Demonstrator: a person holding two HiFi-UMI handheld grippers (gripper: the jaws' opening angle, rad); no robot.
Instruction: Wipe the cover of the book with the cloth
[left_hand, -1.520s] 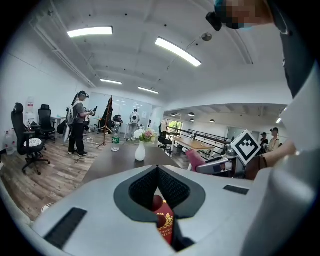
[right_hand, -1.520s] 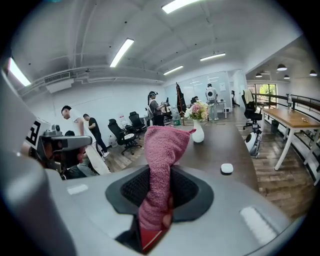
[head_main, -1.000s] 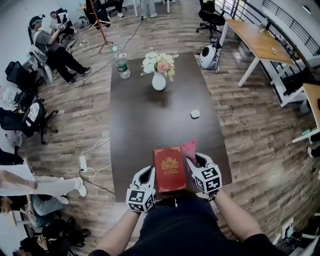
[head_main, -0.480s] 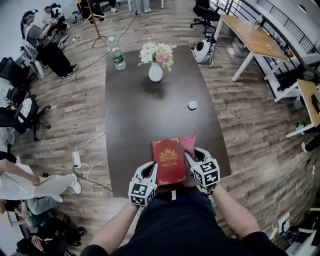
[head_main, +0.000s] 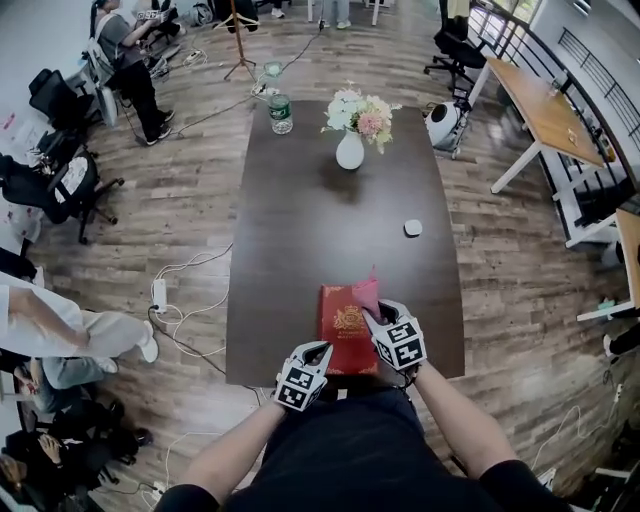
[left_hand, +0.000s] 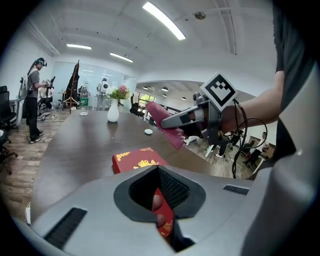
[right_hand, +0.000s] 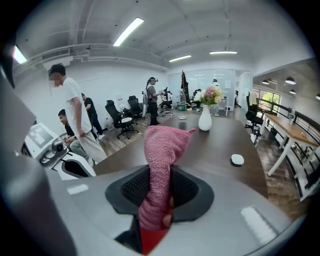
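A red book (head_main: 343, 330) with a gold crest lies flat at the near edge of the dark table (head_main: 300, 250). My left gripper (head_main: 318, 352) is at the book's near left corner, its jaws shut on that edge; red cover (left_hand: 134, 160) shows in the narrow slit of the left gripper (left_hand: 161, 202). My right gripper (head_main: 373, 314) is shut on a pink cloth (head_main: 366, 294), which hangs over the right part of the cover. The right gripper view shows the cloth (right_hand: 164, 150) standing up out of the gripper (right_hand: 159, 212), with red book (right_hand: 150, 241) below.
A white vase of flowers (head_main: 350, 148) and a water bottle (head_main: 281, 113) stand at the table's far end. A small white round object (head_main: 413, 228) lies right of centre. People, office chairs and floor cables are to the left; desks stand to the right.
My right gripper has carried the pink cloth leftward from beside the book onto its right part. My left gripper has slid from the book's left edge to its near left corner. The head view shifted.
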